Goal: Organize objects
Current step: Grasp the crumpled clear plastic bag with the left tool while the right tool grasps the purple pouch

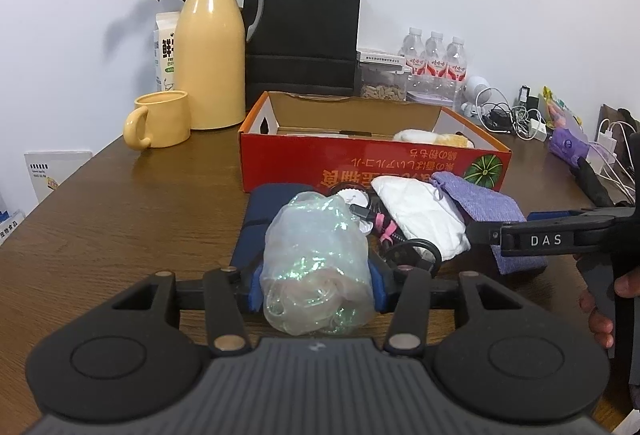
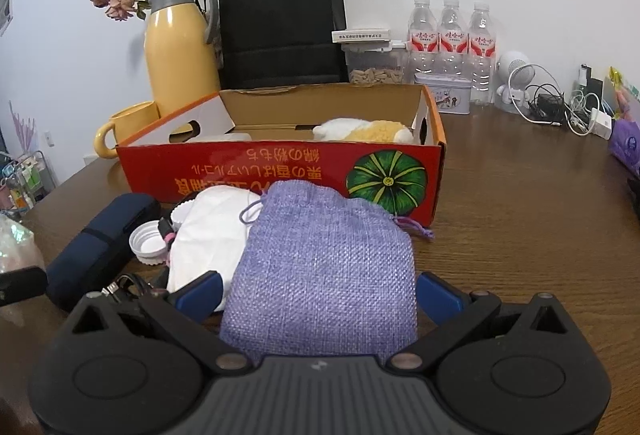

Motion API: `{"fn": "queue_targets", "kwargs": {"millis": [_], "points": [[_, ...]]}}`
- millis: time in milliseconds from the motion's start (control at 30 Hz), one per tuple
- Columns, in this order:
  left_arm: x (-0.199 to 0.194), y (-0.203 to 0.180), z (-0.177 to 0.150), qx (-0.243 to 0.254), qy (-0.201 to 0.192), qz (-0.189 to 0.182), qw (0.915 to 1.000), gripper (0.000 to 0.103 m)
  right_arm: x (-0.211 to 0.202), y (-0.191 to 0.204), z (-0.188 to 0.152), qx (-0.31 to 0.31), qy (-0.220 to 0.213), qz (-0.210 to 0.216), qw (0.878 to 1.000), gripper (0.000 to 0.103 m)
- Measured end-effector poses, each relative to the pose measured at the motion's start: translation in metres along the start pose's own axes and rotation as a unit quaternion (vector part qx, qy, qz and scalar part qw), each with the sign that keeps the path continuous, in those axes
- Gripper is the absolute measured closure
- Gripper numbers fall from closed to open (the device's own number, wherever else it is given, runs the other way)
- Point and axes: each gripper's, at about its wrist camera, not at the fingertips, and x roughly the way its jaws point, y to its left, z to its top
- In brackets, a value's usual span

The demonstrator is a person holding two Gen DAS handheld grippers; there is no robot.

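The left gripper [image 1: 316,287] is closed partway on a crinkled clear bag [image 1: 316,267], which is pinched between the blue pads and held above the table [image 1: 120,215]. The right gripper [image 2: 318,295] is spread wide around a purple pouch [image 2: 324,259]; its blue fingers [image 2: 200,293] stand at either side of the cloth, and whether the pads press on it cannot be told.

Just beyond the bag, a navy case [image 1: 250,223], a white cap [image 2: 148,245], some black cord and a white cloth [image 1: 420,219] are heaped together, with the pouch lying partly over the cloth. Behind the heap, touching or nearly so, the red box [image 1: 360,163] stands open, with a plush toy [image 2: 364,129] already inside at its right end. A yellow mug [image 1: 158,119] and flask [image 1: 212,51] stand to the left of the box.

Several slips are judged possible. The bag is soft and slick, so it could be squeezed out of the pads or crushed if carried carelessly. The pouch could be dragged with the white cloth beneath it, and the cord could be snagged. The two grippers are working close together over one heap, so a collision is likely if both are moved toward the box at once.
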Motion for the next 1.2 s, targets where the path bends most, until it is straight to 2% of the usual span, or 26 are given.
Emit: {"fn": "queue_targets", "kwargs": {"millis": [67, 133, 300, 333, 400, 467, 533, 567, 600, 667, 733, 833, 900, 1000, 1200], "points": [[0.0, 0.0, 0.0, -0.001, 0.0, 0.0, 1.0, 0.053, -0.001, -0.001, 0.0, 0.004, -0.002, 0.006, 1.0, 0.013], [-0.001, 0.001, -0.001, -0.001, 0.0, 0.001, 1.0, 0.053, -0.002, -0.003, -0.001, 0.009, -0.004, 0.013, 1.0, 0.016], [-0.003, 0.002, -0.001, -0.004, -0.001, 0.004, 1.0, 0.053, -0.007, -0.004, -0.003, 0.013, -0.019, 0.026, 0.999, 0.04], [-0.003, 0.003, -0.001, -0.004, -0.001, 0.004, 1.0, 0.053, -0.008, -0.004, -0.003, 0.014, -0.021, 0.027, 0.999, 0.042], [-0.004, 0.003, 0.0, -0.004, -0.001, 0.002, 1.0, 0.053, -0.009, -0.005, -0.004, 0.016, -0.021, 0.028, 0.999, 0.053], [-0.005, 0.003, 0.0, -0.003, -0.001, 0.002, 1.0, 0.053, -0.009, -0.007, -0.005, 0.02, -0.019, 0.03, 0.999, 0.058], [-0.006, 0.004, 0.0, -0.003, -0.002, 0.002, 1.0, 0.053, -0.011, -0.008, -0.005, 0.022, -0.023, 0.03, 0.999, 0.056], [-0.006, 0.004, 0.0, -0.003, -0.003, 0.003, 1.0, 0.053, -0.013, -0.008, -0.005, 0.023, -0.028, 0.027, 0.999, 0.047], [-0.007, 0.004, 0.0, -0.004, -0.003, 0.004, 1.0, 0.053, -0.015, -0.009, -0.005, 0.024, -0.034, 0.022, 0.999, 0.024], [-0.007, 0.005, 0.001, -0.005, -0.004, 0.004, 1.0, 0.053, -0.018, -0.012, -0.003, 0.027, -0.05, 0.012, 0.998, 0.0], [-0.007, 0.005, 0.001, -0.004, -0.004, 0.005, 1.0, 0.053, -0.014, -0.015, 0.0, 0.026, -0.043, 0.01, 0.999, 0.0], [-0.007, 0.005, 0.001, -0.005, -0.004, 0.004, 1.0, 0.053, 0.009, -0.026, 0.005, 0.035, 0.006, 0.016, 0.999, 0.0], [-0.008, 0.004, 0.0, -0.005, -0.004, 0.002, 1.0, 0.053, 0.018, -0.032, 0.006, 0.051, 0.023, 0.027, 0.998, 0.0], [-0.007, 0.005, -0.001, -0.006, -0.002, 0.002, 1.0, 0.053, 0.012, -0.031, 0.005, 0.048, 0.008, 0.036, 0.998, 0.006], [-0.006, 0.006, -0.002, -0.008, 0.0, 0.003, 1.0, 0.053, -0.001, -0.017, 0.001, 0.011, -0.02, 0.019, 1.0, 0.003]]}}
